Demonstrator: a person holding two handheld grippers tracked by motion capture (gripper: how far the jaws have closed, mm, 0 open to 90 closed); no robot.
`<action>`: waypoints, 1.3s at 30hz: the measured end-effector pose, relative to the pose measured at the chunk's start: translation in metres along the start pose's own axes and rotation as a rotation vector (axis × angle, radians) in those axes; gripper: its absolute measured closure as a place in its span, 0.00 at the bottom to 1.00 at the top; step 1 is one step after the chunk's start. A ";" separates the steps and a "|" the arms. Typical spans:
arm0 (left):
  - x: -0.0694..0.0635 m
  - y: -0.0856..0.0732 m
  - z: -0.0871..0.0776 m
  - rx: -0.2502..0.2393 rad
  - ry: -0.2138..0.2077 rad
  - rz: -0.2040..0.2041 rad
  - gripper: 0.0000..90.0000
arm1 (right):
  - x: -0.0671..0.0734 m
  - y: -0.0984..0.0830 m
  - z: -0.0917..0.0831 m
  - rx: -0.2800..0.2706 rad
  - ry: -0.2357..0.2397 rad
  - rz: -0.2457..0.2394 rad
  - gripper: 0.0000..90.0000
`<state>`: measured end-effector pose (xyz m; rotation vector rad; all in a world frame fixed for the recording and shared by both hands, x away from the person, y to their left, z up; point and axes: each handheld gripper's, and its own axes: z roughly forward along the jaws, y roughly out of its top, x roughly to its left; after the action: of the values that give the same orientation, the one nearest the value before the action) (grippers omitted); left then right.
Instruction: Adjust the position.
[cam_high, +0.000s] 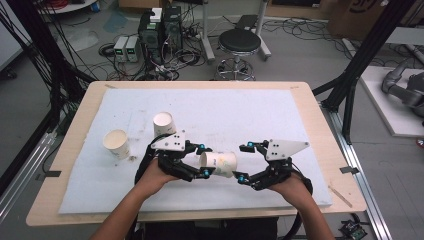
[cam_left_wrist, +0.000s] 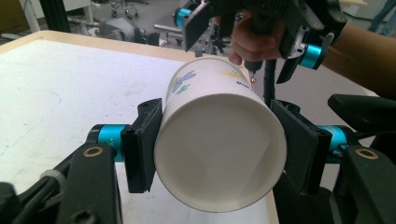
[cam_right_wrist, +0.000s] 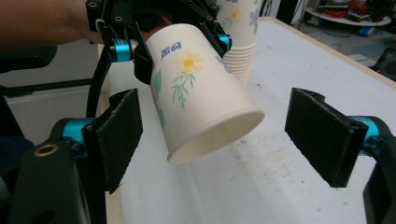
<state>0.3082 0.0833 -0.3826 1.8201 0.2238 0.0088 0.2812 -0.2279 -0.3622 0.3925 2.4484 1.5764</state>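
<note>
**Paper cup held sideways between two grippers**

Paper, white with a flower print: in the high view the cup (cam_high: 219, 164) lies on its side above the white table pad (cam_high: 280, 112), near the front edge. The left gripper (cam_high: 202, 160) clamps its base end; the right gripper (cam_high: 242, 162) sits just beside the rim end, jaws spread, pads off the cup. Two more cups stand well to the left: a single cup (cam_high: 116, 144) and a stack of cups (cam_high: 164, 124).

Left gripper view: both pads press the cup's wall (cam_left_wrist: 219, 154) near the closed base. Grip looks square, cup not visibly crushed. The right gripper (cam_left_wrist: 254, 28) hangs beyond the far end.

Right gripper view: the cup's open mouth (cam_right_wrist: 205, 112) points toward the camera, between the jaws but nearer the left pad (cam_right_wrist: 119, 135); clear air on the other side.

Judgement: this reads as a separation or handover. To do it well, centre the right jaws on the cup before any closing, close gently so the rim does not buckle, and keep the left grip steady and level throughout.
</note>
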 end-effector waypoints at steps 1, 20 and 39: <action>0.000 -0.001 0.000 -0.008 0.001 -0.003 0.41 | 0.000 -0.002 0.000 -0.004 0.010 0.008 0.21; -0.008 -0.007 -0.009 -0.112 -0.005 0.039 0.41 | 0.002 -0.022 0.003 -0.039 0.028 0.040 0.22; -0.015 -0.005 0.001 -0.125 -0.115 0.058 0.41 | 0.002 -0.025 0.013 -0.074 0.166 0.055 0.23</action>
<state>0.2924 0.0815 -0.3857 1.6959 0.0868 -0.0403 0.2804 -0.2255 -0.3904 0.3315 2.5102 1.7833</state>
